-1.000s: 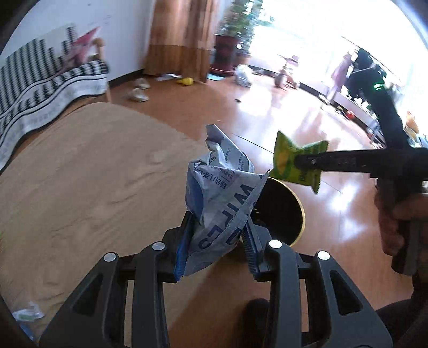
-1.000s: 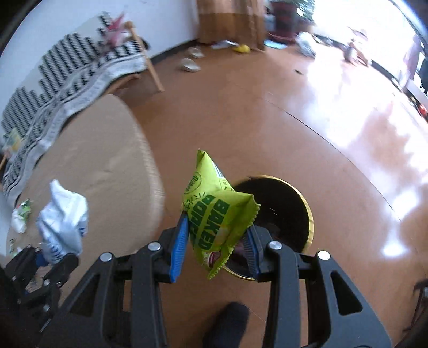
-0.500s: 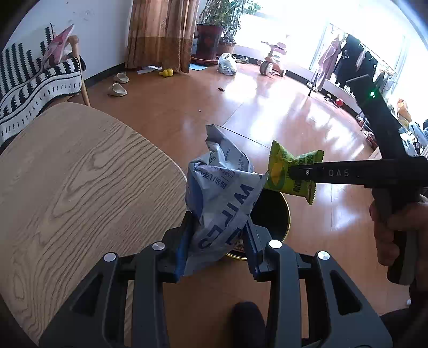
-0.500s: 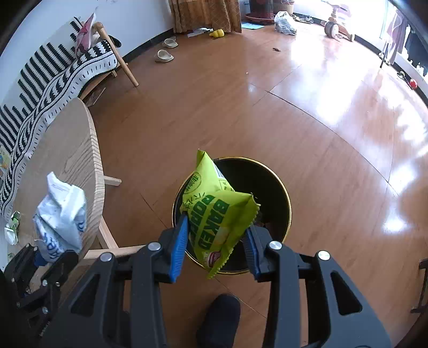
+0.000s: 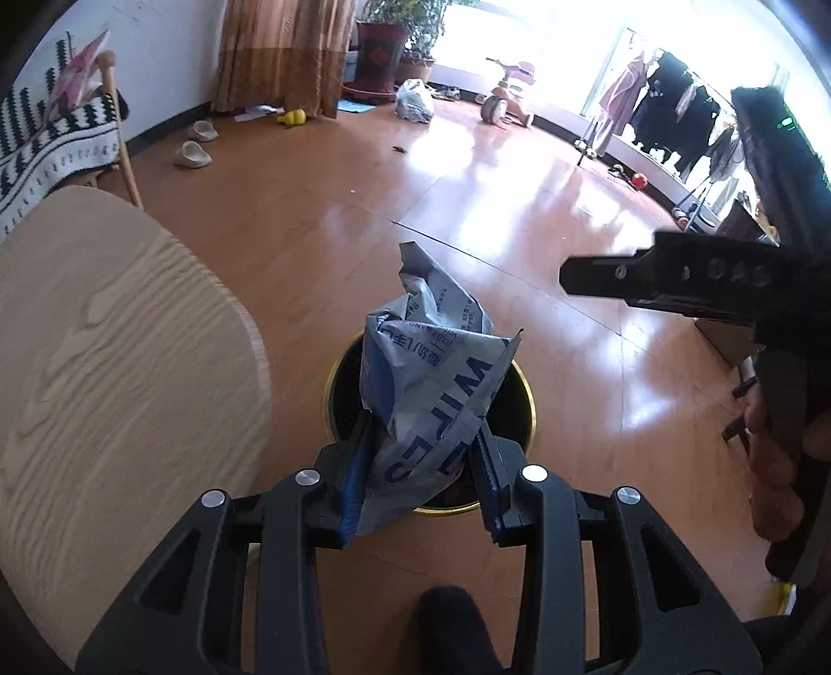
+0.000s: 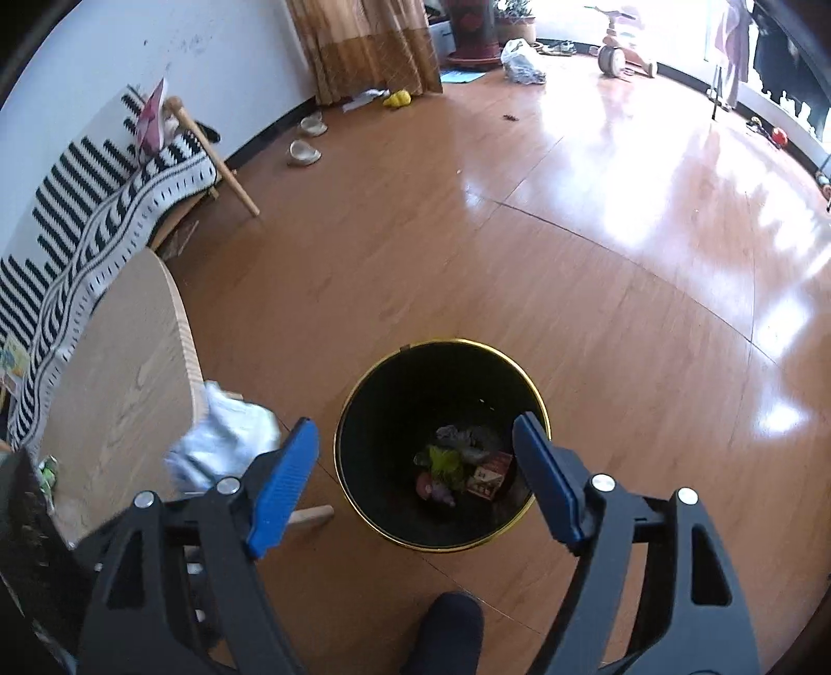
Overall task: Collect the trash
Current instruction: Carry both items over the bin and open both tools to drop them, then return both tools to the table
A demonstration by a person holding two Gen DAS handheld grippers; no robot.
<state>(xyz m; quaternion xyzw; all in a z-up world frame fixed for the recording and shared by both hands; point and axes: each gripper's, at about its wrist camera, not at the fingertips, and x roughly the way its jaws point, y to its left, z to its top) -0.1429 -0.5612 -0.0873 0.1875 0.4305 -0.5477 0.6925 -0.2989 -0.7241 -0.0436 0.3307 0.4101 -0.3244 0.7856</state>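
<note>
While left gripper (image 5: 423,470) clamps wipes pack (image 5: 431,384) above bin (image 6: 540,415) rim beside desk (image 5: 104,337) edge, right gripper (image 6: 415,475) jaws are opening, nothing between them.

strong daylight floods in from the windows (image 5: 519,31) at the far side, blown out to pure white there, and throws hard glare patches across the glossy wood floor (image 6: 649,207). both views are heavy fisheye with black vignette corners and straight lines bowed at the edges. motion blur smears the table top (image 5: 104,363) in the left view and the crumpled white-blue wrapper (image 6: 223,441) in the right; the bin (image 6: 441,542) interior is dark.
</note>
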